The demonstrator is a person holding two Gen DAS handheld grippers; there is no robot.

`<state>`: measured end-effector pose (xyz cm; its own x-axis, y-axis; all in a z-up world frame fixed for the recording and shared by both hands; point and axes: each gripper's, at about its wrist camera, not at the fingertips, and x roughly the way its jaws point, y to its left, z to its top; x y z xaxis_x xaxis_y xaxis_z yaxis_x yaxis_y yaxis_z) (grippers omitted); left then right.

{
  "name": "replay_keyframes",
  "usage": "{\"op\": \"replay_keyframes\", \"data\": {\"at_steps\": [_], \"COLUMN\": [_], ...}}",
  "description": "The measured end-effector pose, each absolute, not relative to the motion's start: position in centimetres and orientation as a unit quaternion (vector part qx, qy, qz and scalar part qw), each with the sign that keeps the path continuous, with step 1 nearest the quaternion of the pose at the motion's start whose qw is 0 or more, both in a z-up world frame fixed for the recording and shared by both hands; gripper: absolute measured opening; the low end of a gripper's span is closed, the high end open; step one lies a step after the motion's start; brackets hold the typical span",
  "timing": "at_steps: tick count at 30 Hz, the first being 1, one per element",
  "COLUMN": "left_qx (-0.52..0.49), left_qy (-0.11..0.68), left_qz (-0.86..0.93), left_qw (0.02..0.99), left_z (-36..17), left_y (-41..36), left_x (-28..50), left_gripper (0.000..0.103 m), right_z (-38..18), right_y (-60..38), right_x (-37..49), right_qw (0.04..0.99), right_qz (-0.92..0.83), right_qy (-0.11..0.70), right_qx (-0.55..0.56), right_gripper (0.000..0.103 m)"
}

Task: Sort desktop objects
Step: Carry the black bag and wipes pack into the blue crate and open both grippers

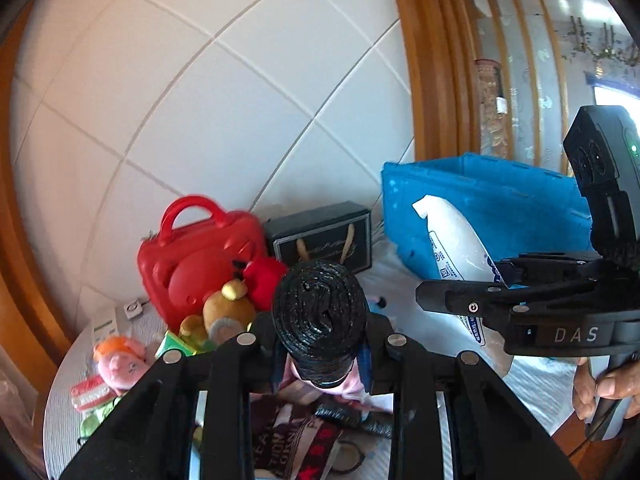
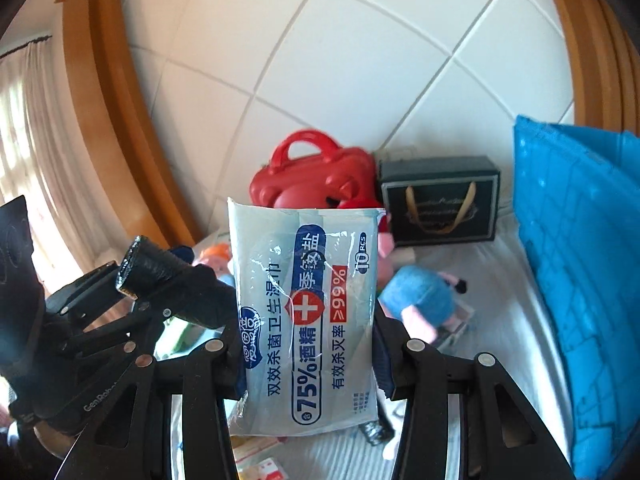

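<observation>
The case (image 1: 200, 256) stands at the wall (image 1: 240, 80); just right of the case stands the gift bag (image 1: 324, 240), farther right the bin (image 1: 500, 208), before the case the plush toys (image 1: 228, 312).

left tongs (image 1: 320, 344): clamped on a black roll, raised, tilted down
right tongs (image 2: 308, 356): clamped on a wipes packet
hand (image 1: 604, 392): gripping the right handle

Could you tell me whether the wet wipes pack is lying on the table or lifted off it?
Lifted: the wet wipes pack stands upright, clamped in the right gripper above the table.
</observation>
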<state>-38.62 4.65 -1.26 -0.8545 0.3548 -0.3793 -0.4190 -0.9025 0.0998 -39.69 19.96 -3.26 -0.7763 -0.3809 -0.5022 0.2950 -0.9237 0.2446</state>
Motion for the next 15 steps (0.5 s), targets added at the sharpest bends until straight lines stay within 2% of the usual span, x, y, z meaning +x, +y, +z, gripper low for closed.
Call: {"op": "replay_keyframes", "data": {"at_steps": [8, 15], "left_qx": [-0.091, -0.07], "left_qy": [0.105, 0.105], "left_qz": [0.942, 0.923], "left_qw": [0.305, 0.363], "left_z": [6.2, 9.5], "left_y": [17.0, 28.9], "left_x": [-36.0, -34.4], "left_gripper": [0.027, 0.027], "right_z": [5.5, 8.0], "right_y": [32.3, 43.8], "right_x": [-32.6, -29.7], "right_qw": [0.056, -0.052], "right_qz": [-0.979, -0.984], "right_qy": [-0.084, -0.081], "right_qx": [0.175, 0.152], "right_gripper": [0.046, 0.046]}}
